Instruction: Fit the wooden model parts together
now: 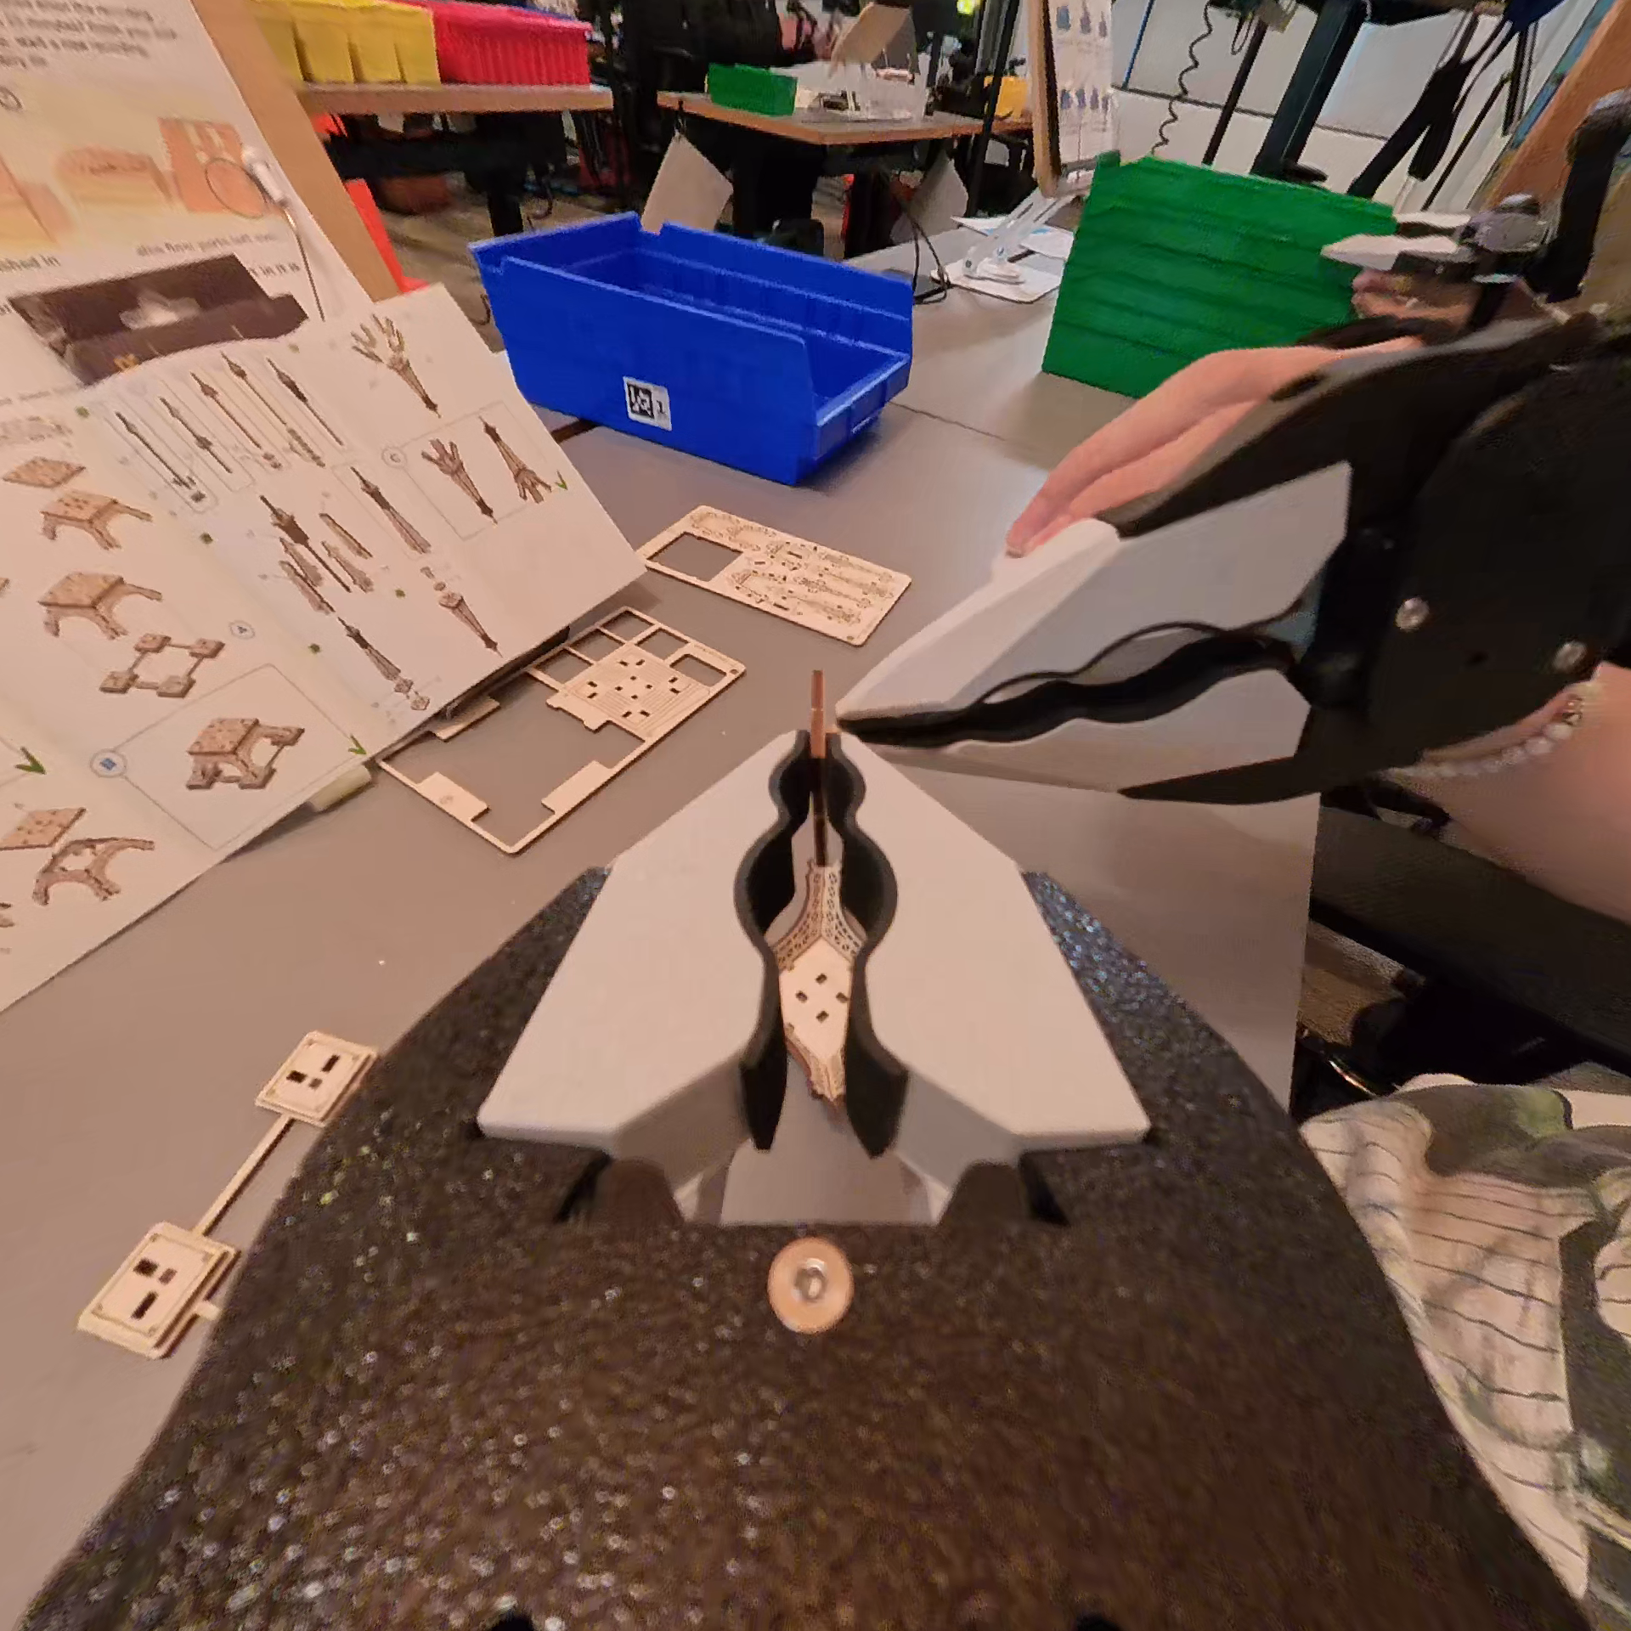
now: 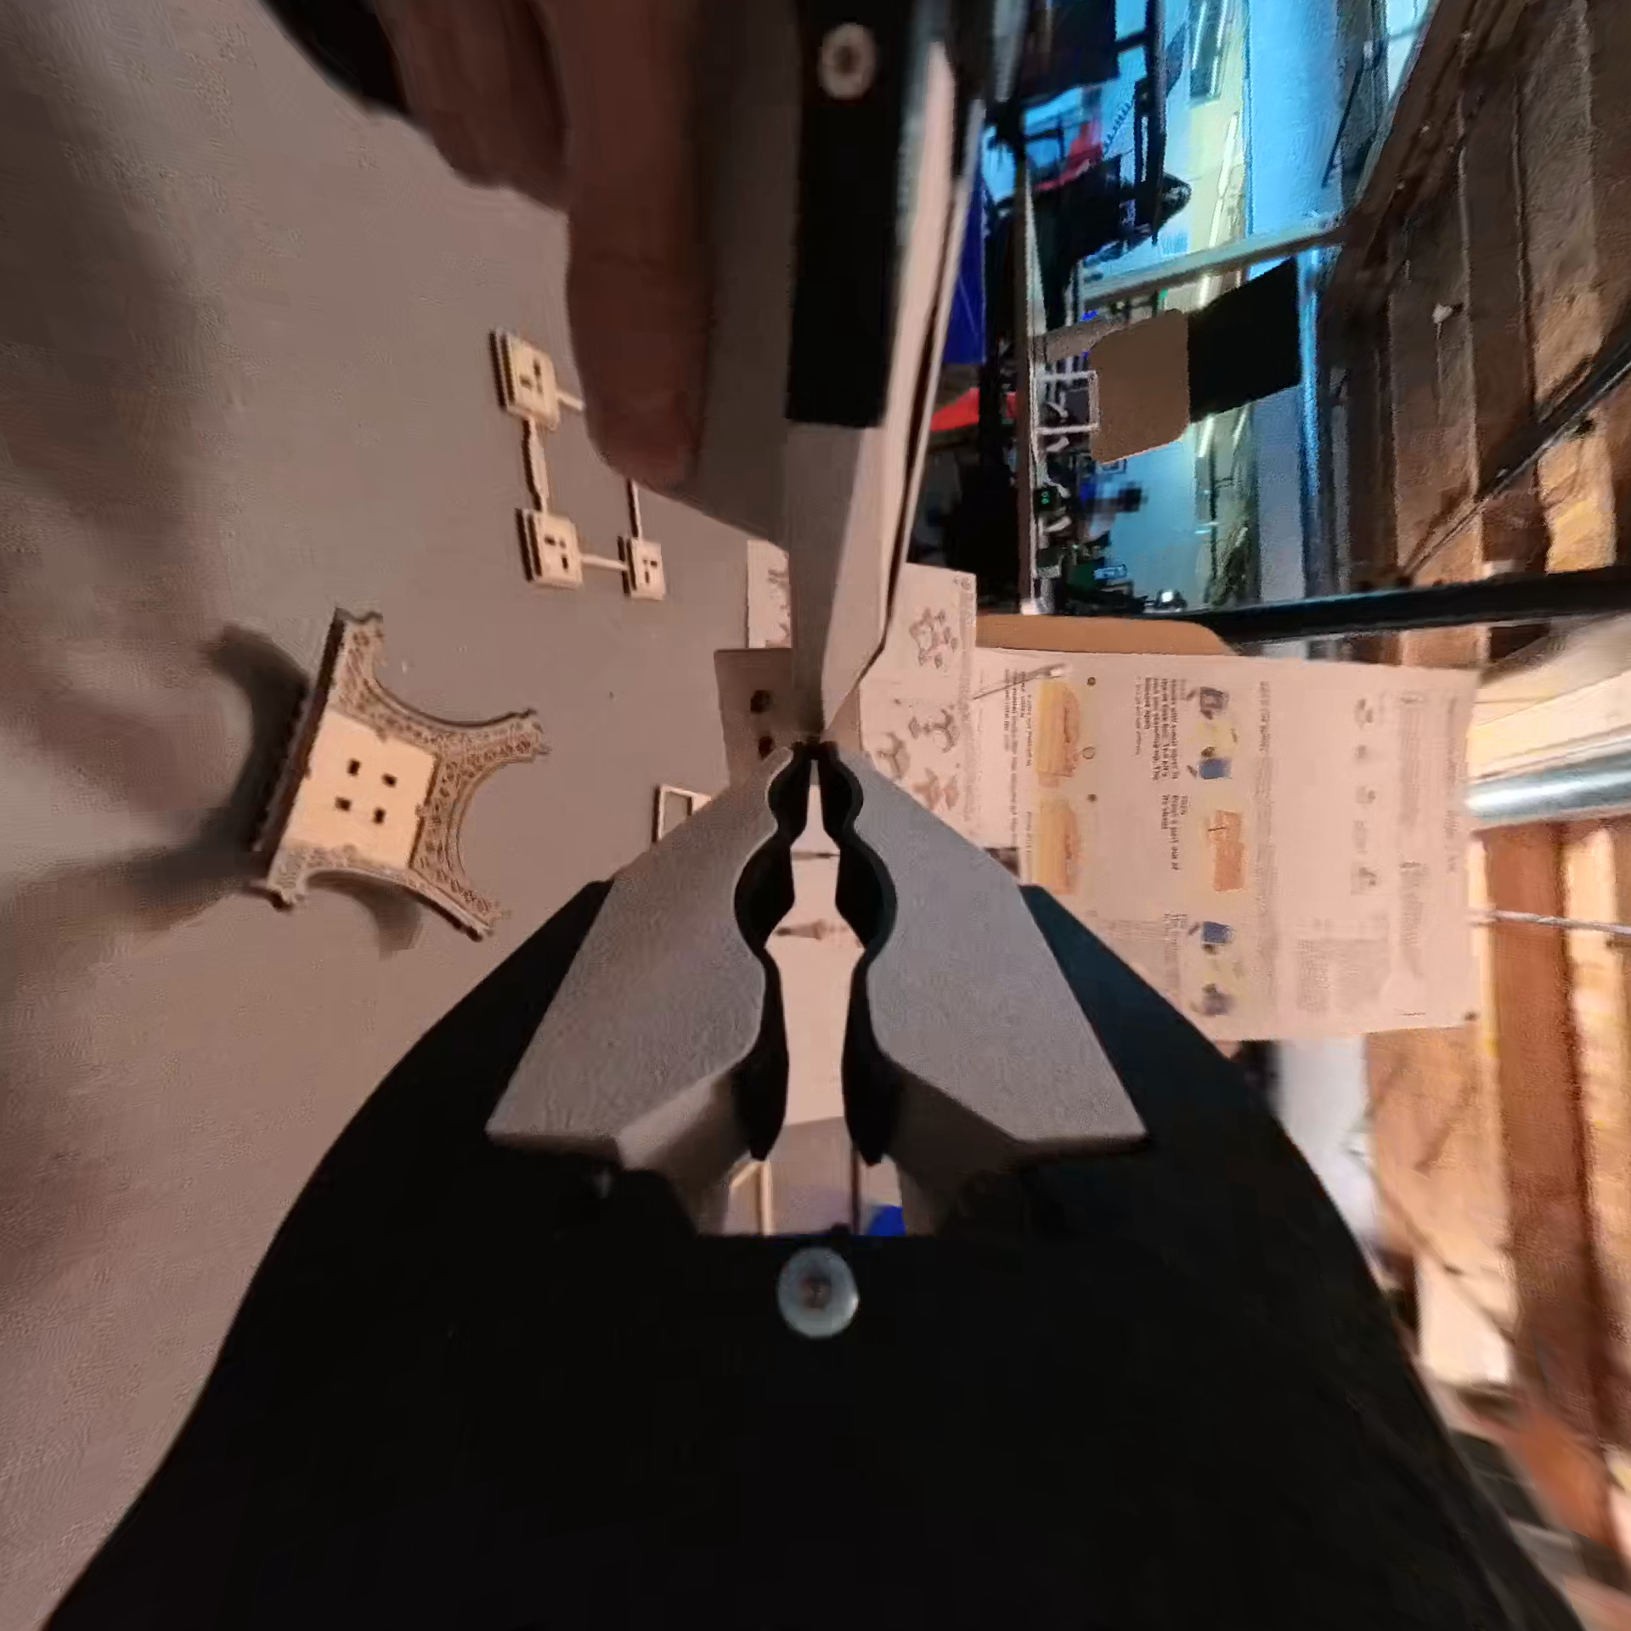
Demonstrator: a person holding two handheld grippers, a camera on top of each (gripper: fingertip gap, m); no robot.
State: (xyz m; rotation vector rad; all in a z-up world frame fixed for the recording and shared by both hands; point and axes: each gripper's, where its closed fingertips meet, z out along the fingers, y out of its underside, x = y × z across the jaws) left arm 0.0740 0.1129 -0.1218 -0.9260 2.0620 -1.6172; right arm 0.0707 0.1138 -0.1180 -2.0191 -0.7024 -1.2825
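Note:
My left gripper [image 1: 816,750] is shut on a wooden tower section [image 1: 816,971] with square holes. Its thin spire [image 1: 818,706] sticks out past the fingertips. My right gripper [image 1: 847,722] comes in from the right with its jaws together, the tips touching the spire's side. In the right wrist view the right gripper [image 2: 812,750] meets the tip of the left gripper's fingers [image 2: 830,574]; whether it pinches the spire is hidden. A wooden arched base [image 2: 379,785] and a square frame of joined pads [image 2: 552,547] lie on the grey table [image 2: 221,397].
Two punched-out wooden sheets [image 1: 565,724] [image 1: 777,574] lie ahead beside the instruction sheets [image 1: 265,529]. A blue bin [image 1: 706,353] and a green bin [image 1: 1191,291] stand behind. The frame's pads [image 1: 313,1077] lie at the left. The table edge [image 1: 1306,883] runs along the right.

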